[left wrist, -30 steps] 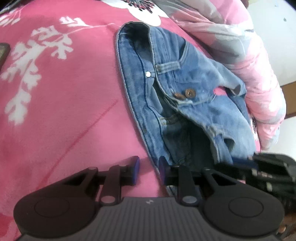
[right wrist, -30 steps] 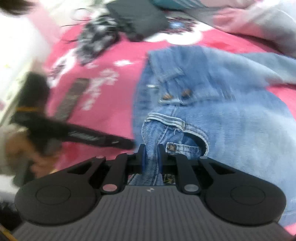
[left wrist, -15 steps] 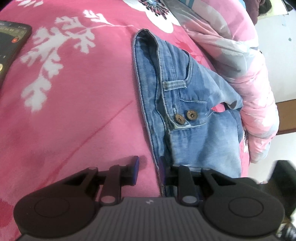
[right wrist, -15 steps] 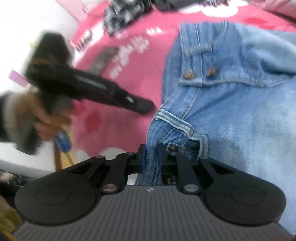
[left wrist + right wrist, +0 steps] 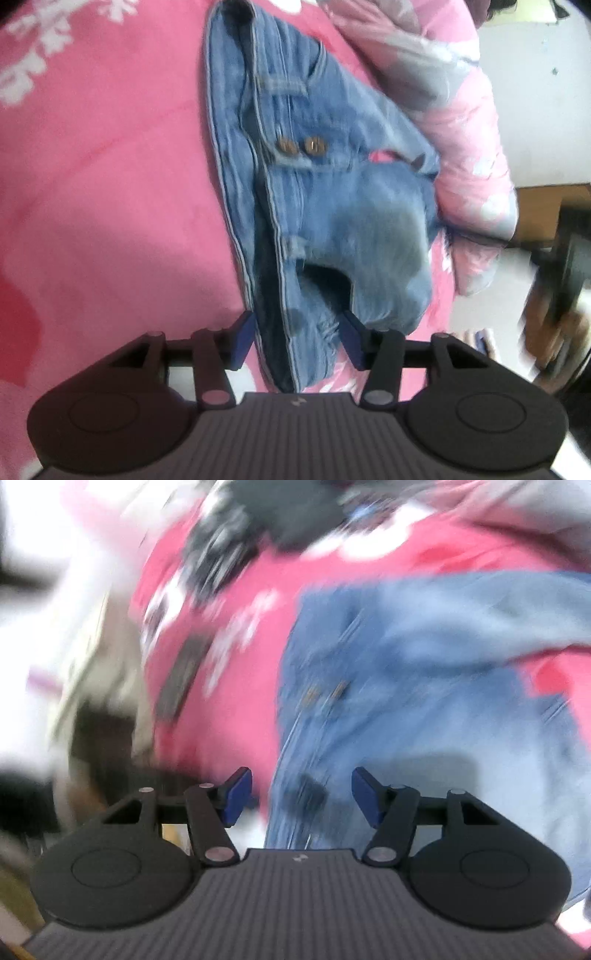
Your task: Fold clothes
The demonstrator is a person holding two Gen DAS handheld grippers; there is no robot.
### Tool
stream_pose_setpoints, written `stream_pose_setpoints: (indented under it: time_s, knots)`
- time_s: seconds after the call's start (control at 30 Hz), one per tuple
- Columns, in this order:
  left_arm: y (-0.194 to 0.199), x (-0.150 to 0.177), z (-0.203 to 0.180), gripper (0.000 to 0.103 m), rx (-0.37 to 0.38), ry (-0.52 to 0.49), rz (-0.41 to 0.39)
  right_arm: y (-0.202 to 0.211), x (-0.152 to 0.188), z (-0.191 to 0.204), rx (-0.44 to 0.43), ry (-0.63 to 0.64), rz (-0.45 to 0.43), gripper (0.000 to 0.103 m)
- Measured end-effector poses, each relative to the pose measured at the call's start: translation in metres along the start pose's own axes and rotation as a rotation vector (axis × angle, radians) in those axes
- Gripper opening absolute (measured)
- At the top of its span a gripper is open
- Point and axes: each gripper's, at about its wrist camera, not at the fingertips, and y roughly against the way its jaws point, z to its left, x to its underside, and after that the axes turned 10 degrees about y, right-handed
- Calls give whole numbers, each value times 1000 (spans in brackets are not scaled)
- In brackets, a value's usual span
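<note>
Left tool (image 5: 297, 338) was opening, pads clear of the denim edge btwn them. Right tool (image 5: 301, 799) also opening over blurred denim, nothing gripped. Folded jeans (image 5: 332, 206) lay on the pink bed (image 5: 110, 203), beside a quilt (image 5: 461, 155).

Home bedroom, bed under a pink floral blanket (image 5: 110, 206), rumpled pink quilt (image 5: 458, 122) beside it, denim jeans (image 5: 332, 206) on the blanket

Left wrist view close above denim shorts (image 5: 332, 206), angled down, right wrist view likewise, blurred, both sharing pink bedspread (image 5: 110, 192)
</note>
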Motion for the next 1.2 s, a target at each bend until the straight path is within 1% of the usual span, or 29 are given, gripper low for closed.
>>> stream_pose_setpoints:
  time_s: [0.07,0.1,0.17,0.2,0.27,0.33,0.43,0.5,0.57,0.63,0.7,0.73,0.83,0.93,0.97,1.0,1.1,1.2]
  knots:
    - [-11,7,-1,50,-45,13,2,1,-23,-18,17,-54,-45,60]
    - [-14,9,0,48,-47,21,-2,-1,-34,-25,18,-76,-64,60]
    - [-20,14,1,48,-49,33,-6,-16,-57,-34,17,-77,-70,60]
    - [-23,15,1,47,-45,26,-4,-26,-70,-31,39,-20,-59,60]
    - [-27,17,1,46,-39,11,-1,-50,-92,-21,84,136,-24,60]
    - [-31,19,1,43,-32,-4,3,-71,-114,-13,129,282,30,61]
    - [-35,20,1,43,-20,-22,17,-104,-144,-13,109,337,91,61]
    - [-36,19,3,42,-8,-28,35,-119,-154,-8,89,380,137,62]
    - [-38,19,3,42,-1,-36,63,-132,-155,6,50,471,201,62]
    - [-41,19,3,41,5,-44,88,-145,-149,27,36,628,250,62]
    - [-42,20,3,41,9,-49,102,-151,-145,40,87,736,253,64]
    - [-42,19,5,41,14,-39,104,-155,-150,38,97,717,251,65]
    - [-44,19,9,42,30,4,99,-168,-177,19,132,543,227,68]
    - [-44,22,9,42,34,10,85,-184,-200,5,159,385,189,74]
    - [-45,22,9,42,35,9,81,-192,-202,4,173,350,200,77]
    - [-46,22,9,42,35,7,78,-201,-204,3,188,317,212,77]
    - [-49,22,7,42,32,0,75,-228,-201,12,267,305,259,78]
    - [-51,20,6,42,33,-3,78,-238,-196,21,341,314,261,80]
